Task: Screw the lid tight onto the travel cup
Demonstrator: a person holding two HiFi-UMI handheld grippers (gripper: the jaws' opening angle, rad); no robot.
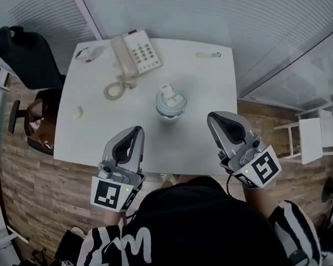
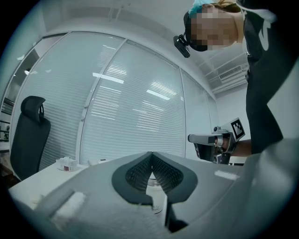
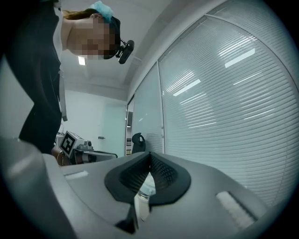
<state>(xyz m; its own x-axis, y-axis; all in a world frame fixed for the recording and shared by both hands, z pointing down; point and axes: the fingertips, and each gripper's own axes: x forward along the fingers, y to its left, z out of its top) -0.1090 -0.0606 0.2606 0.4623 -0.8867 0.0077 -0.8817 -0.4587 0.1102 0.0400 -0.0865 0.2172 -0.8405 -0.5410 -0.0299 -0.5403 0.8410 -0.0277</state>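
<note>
The travel cup (image 1: 171, 103) stands upright near the middle of the white table (image 1: 202, 80), with a pale blue lid on top. My left gripper (image 1: 137, 130) hovers at the table's near edge, to the cup's left and apart from it, jaws shut and empty. My right gripper (image 1: 211, 118) hangs to the cup's right, also shut with nothing in it. In the left gripper view the shut jaws (image 2: 151, 154) hide most of the cup (image 2: 154, 187). The right gripper view shows the same: a sliver of the cup (image 3: 143, 193) behind the closed gripper (image 3: 149, 154).
A desk telephone (image 1: 139, 52) with a coiled cord (image 1: 115, 90) lies at the table's far side. Small items sit at the left edge (image 1: 78, 112) and far right (image 1: 209, 54). A black office chair (image 1: 23, 52) stands at the left, a white rack (image 1: 312, 140) at the right.
</note>
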